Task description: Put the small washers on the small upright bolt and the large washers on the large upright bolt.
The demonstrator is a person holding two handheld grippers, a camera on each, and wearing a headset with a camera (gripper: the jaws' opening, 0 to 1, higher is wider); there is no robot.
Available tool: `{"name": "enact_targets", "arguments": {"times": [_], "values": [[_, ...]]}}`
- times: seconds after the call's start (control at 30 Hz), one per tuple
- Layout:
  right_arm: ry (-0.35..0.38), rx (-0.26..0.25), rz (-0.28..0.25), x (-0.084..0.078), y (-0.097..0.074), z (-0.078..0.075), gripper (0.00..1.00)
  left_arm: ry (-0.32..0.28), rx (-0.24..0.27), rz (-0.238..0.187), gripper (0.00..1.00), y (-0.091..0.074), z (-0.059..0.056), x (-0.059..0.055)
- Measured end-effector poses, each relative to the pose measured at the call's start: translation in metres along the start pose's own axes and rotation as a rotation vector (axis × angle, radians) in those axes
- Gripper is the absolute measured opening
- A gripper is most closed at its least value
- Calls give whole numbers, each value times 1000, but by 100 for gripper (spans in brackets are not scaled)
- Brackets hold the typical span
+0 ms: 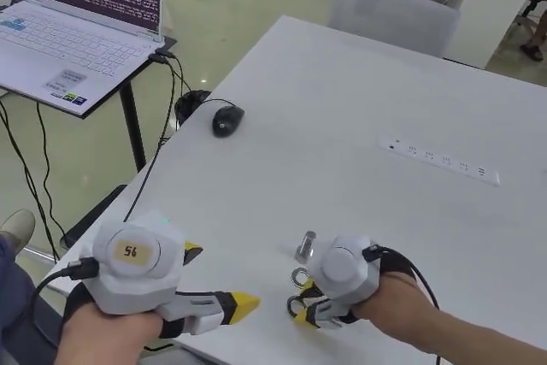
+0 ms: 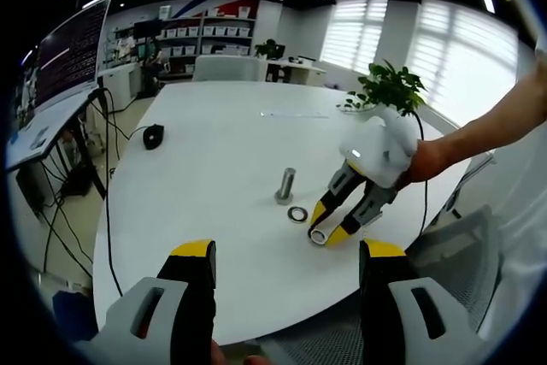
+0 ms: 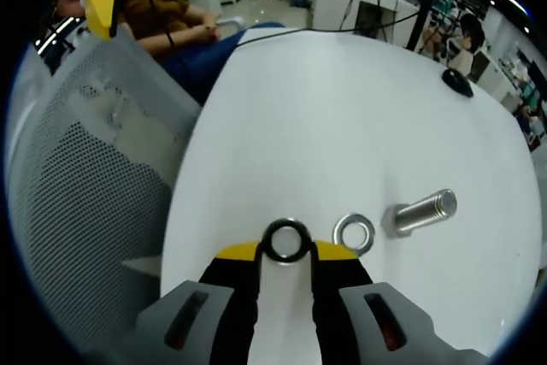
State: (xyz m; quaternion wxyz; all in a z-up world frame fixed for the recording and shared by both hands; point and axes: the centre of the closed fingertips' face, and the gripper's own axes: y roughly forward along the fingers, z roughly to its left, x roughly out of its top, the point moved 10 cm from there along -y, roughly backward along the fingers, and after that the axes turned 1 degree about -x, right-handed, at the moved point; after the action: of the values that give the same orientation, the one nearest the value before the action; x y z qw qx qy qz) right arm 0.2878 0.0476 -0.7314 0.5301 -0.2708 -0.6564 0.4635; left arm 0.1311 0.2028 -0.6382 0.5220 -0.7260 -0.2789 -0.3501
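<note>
Pinching a washer (image 3: pixel 285 241) between their yellow tips, the right tongs (image 3: pixel 285 256) sit low over the white desk (image 3: pixel 342 83). A second washer (image 3: pixel 354 232) lies flat just beside the upright bolt (image 3: pixel 420 211). Nearer the desk edge, the left tongs (image 2: pixel 287 252) hover spread apart, empty.

A: What lies on the white table (image 1: pixel 342 100)?
B: A black mouse (image 1: pixel 227 120) near its left edge; a white power strip (image 1: pixel 440 160) well apart, to the right.
A: And around the table?
B: An open laptop (image 1: pixel 68 49) on a stand at left, a grey chair (image 1: pixel 393 19) at the far edge, and a potted plant (image 2: pixel 389 87) by the windows.
</note>
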Motion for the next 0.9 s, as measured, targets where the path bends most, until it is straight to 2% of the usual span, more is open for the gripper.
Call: {"name": "enact_targets", "arguments": {"times": [0.13,0.47,0.63,0.9], "values": [[8,4,35,-5,0,2,23,2,-4,2,68,1,0,0],[18,-3,20,-3,-7,1,23,-4,2,2,68,-1,1,-1],[7,-26,11,-2,-18,-4,23,-6,4,0,68,-1,1,-1],[-3,-104,-17,6,-48,-22,23,-3,-1,-3,68,1,1,1]]}}
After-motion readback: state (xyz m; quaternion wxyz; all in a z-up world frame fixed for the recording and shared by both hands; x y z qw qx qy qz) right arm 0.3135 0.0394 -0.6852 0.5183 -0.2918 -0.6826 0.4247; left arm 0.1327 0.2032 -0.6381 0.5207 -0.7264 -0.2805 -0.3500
